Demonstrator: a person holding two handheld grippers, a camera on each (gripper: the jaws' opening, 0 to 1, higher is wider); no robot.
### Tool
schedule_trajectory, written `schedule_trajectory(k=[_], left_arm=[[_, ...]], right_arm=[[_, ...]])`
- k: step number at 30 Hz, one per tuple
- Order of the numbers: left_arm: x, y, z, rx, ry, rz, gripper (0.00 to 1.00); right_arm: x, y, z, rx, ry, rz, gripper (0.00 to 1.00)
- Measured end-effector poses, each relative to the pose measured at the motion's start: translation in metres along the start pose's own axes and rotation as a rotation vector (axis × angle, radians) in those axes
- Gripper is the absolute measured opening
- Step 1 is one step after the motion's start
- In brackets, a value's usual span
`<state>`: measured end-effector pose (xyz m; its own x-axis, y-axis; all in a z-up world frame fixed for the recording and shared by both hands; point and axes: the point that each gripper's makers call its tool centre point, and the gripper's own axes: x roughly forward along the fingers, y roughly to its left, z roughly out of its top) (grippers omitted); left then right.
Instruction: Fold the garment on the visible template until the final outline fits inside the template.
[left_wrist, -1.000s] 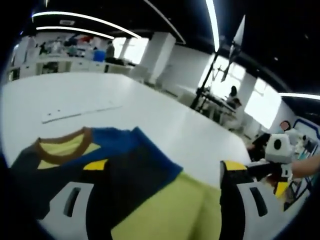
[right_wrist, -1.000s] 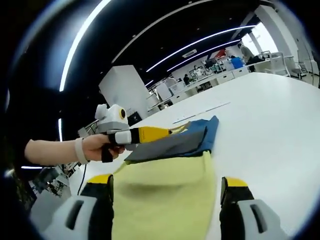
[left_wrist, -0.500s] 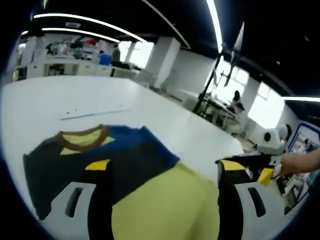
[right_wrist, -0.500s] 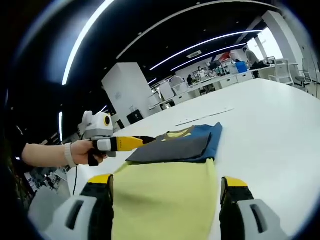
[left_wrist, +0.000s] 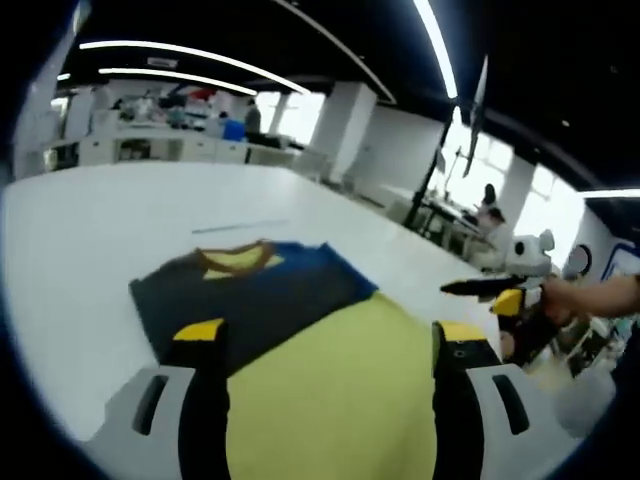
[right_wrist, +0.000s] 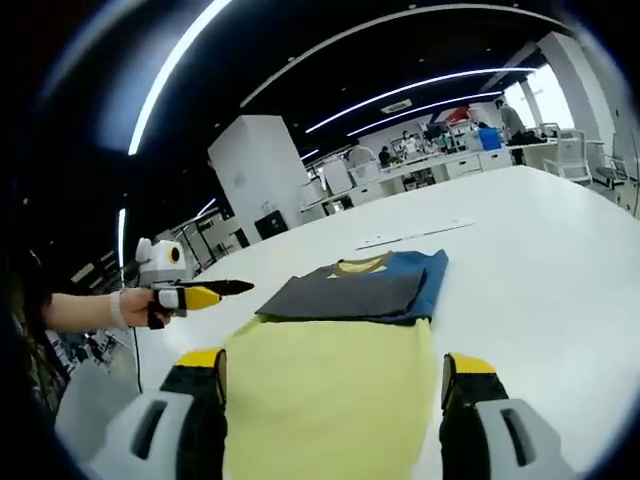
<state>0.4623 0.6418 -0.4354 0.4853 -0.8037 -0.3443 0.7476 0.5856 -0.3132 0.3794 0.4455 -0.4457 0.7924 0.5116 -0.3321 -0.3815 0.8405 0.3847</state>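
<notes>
Item 1. Left gripper (left_wrist: 320, 350): 2 jaws rising at lower left and lower right of the left gripper view, set wide apart, nothing clamped; yellow-green cloth shows in the gap between them.

Item 2. Right gripper (right_wrist: 330, 385): in the right gripper view its jaws likewise stand apart, gripping nothing. The same tool appears at right centre of the left gripper view, held in a hand (left_wrist: 560, 298), off the cloth.

Item 3. Garment (left_wrist: 270, 300): lies flat on the white table (left_wrist: 80, 230), centre to lower centre of both views. Yellow-green lower panel nearest the jaws; dark grey and blue upper panels beyond; brown-trimmed collar (left_wrist: 235, 256) at the far end. Long axis runs from the jaws away toward upper frame, collar pointing away.

Item 4. Thin strip or line (right_wrist: 415, 233) on the table beyond the collar; whether it belongs to the template cannot be told.

Item 5. Progress, judged: sleeves appear already folded inward, giving a narrow rectangle. Lengthwise fold of the hem toward the collar seems left.
</notes>
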Motion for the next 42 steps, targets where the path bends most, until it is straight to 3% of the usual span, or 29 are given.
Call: schedule_trajectory(k=[7, 16, 29, 39, 42], left_arm=[[-0.031, 0.006, -0.013, 0.008, -0.002, 0.034, 0.78], [-0.061, 0.008, -0.037, 0.093, 0.081, 0.058, 0.77], [-0.090, 0.013, -0.059, 0.065, 0.121, 0.083, 0.74], [-0.103, -0.002, -0.092, 0.078, 0.233, 0.038, 0.67], [-0.112, -0.004, -0.103, 0.037, 0.265, 0.028, 0.63]], right_arm=[[-0.003, 0.003, 0.004, -0.018, 0.007, 0.001, 0.89], [-0.005, 0.006, 0.003, -0.066, 0.047, 0.011, 0.90], [-0.011, 0.005, -0.006, -0.072, 0.081, 0.015, 0.88], [-0.031, 0.001, -0.041, -0.098, 0.191, 0.014, 0.85], [-0.043, -0.003, -0.051, -0.073, 0.209, 0.001, 0.81]])
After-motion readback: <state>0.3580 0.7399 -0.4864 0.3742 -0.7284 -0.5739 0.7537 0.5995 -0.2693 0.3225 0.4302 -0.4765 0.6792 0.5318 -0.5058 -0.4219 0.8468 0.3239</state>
